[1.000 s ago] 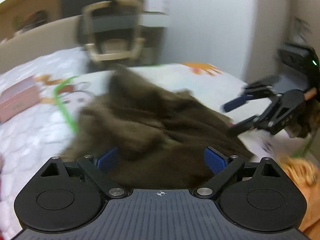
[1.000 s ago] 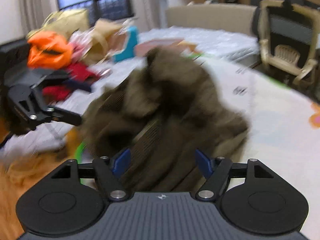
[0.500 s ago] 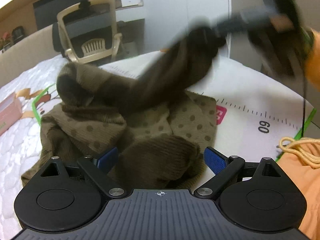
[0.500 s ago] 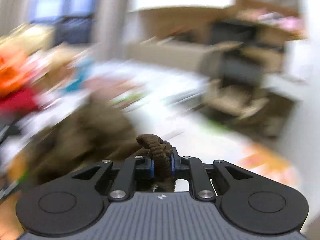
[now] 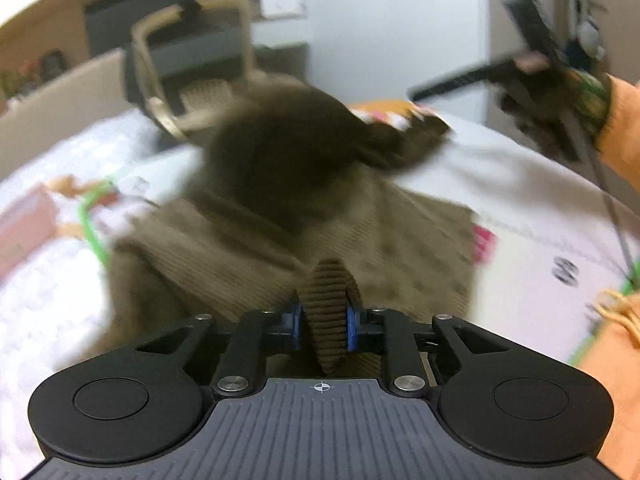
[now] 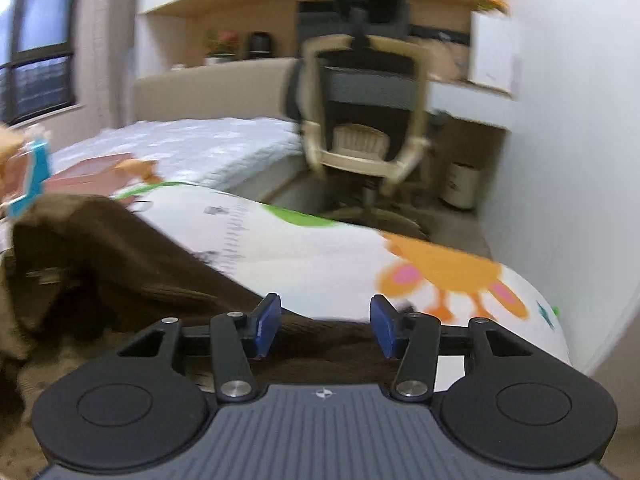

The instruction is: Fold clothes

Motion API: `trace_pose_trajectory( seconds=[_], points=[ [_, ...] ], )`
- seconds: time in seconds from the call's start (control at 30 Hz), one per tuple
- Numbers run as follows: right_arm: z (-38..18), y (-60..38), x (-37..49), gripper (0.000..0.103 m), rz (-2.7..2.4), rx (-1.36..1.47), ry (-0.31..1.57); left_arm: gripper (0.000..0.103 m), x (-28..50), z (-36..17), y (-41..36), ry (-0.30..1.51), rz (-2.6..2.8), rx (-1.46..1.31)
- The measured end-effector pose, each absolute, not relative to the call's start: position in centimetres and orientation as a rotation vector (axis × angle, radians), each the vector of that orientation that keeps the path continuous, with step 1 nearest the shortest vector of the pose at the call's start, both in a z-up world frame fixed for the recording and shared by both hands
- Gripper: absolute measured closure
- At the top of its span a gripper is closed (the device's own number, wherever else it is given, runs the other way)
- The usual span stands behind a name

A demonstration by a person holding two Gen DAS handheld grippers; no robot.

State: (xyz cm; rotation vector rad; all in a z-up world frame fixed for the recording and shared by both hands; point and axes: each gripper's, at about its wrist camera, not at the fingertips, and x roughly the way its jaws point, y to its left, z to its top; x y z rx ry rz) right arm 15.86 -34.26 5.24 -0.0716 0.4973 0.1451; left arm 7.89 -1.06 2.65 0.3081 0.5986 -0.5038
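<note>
Two claws work over one brown sweater (image 5: 280,216), which lies rumpled on a printed mat (image 6: 320,248) spread on the bed (image 6: 192,144); the left claw (image 5: 323,322) is clamped tight on a ribbed fold; the right claw (image 6: 323,326) gapes wide, gripping nothing — sweater cloth lies beneath it; an office chair (image 6: 360,120) stands beyond the mat, an orange garment (image 5: 612,360) lies near the sweater, to its right.

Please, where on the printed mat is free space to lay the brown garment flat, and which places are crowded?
Free: the white mat between the brown garment and the orange animal print, toward the wall. Crowded: the side with the pink box, and the near edge by the orange cloth.
</note>
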Motion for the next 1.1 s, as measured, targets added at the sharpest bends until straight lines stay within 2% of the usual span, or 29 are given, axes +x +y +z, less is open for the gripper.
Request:
trace_pose_trajectory(
  seconds=[0.07, 0.1, 0.27, 0.37, 0.43, 0.5, 0.53, 0.57, 0.6, 0.63, 0.77, 0.87, 0.9, 0.93, 0.97, 1.0, 1.03, 1.1],
  points=[
    [6.2, -32.5, 15.4, 0.041, 0.214, -0.104, 0.477, 0.083, 9.6, 4.2, 0.8, 0.550, -0.432, 0.297],
    [6.6, -31.4, 15.5, 0.039, 0.257, -0.107, 0.471, 0.091, 11.0, 5.1, 2.5, 0.522, -0.371, 0.273],
    [7.5, -23.8, 17.4, 0.038, 0.644, -0.063, 0.604, 0.094, 16.2, 7.6, 11.3, 0.405, -0.071, 0.154],
    [6.8, -19.2, 21.3, 0.038, 0.756, -0.157, 0.745, 0.094, 18.1, 7.7, 15.9, 0.401, 0.029, 0.087],
    [6.8, -17.5, 25.3, 0.039, 0.689, -0.247, 0.751, 0.094, 18.5, 7.4, 17.7, 0.421, 0.027, 0.030],
    [7.2, -16.8, 29.8, 0.044, 0.520, -0.282, 0.693, 0.085, 18.1, 7.2, 18.6, 0.437, -0.037, -0.035],
    [7.3, -16.8, 32.0, 0.044, 0.431, -0.274, 0.669, 0.067, 17.6, 7.0, 18.4, 0.445, -0.093, -0.059],
    [7.1, -16.9, 33.7, 0.043, 0.368, -0.264, 0.650, 0.055, 17.0, 6.9, 18.2, 0.452, -0.149, -0.082],
    [6.6, -17.0, 34.9, 0.041, 0.329, -0.257, 0.644, 0.036, 16.6, 6.5, 17.5, 0.465, -0.215, -0.101],
    [5.9, -17.1, 35.8, 0.041, 0.317, -0.251, 0.656, 0.027, 16.1, 6.2, 16.5, 0.482, -0.294, -0.111],
    [3.6, -17.7, 36.9, 0.040, 0.319, -0.223, 0.721, 0.011, 14.5, 4.3, 11.5, 0.566, -0.559, -0.091],
    [3.2, -18.7, 36.4, 0.039, 0.325, -0.208, 0.730, 0.010, 13.9, 1.7, 7.1, 0.633, -0.637, 0.036],
    [3.3, -19.2, 36.2, 0.037, 0.322, -0.207, 0.729, 0.010, 13.4, 0.9, 5.8, 0.634, -0.649, 0.098],
    [3.5, -19.6, 36.2, 0.035, 0.317, -0.207, 0.725, 0.018, 13.0, 0.1, 4.5, 0.636, -0.660, 0.160],
    [3.8, -20.0, 35.9, 0.035, 0.311, -0.207, 0.720, 0.032, 12.7, -0.3, 3.7, 0.600, -0.624, 0.235],
    [4.1, -20.4, 35.4, 0.034, 0.304, -0.204, 0.714, 0.068, 12.5, -0.7, 2.9, 0.562, -0.586, 0.310],
    [4.5, -20.8, 34.8, 0.034, 0.295, -0.201, 0.707, 0.089, 12.8, -0.8, 2.9, 0.547, -0.557, 0.343],
    [5.5, -21.7, 34.4, 0.034, 0.286, -0.188, 0.691, 0.090, 14.6, 0.2, 4.7, 0.526, -0.543, 0.299]
  ],
)
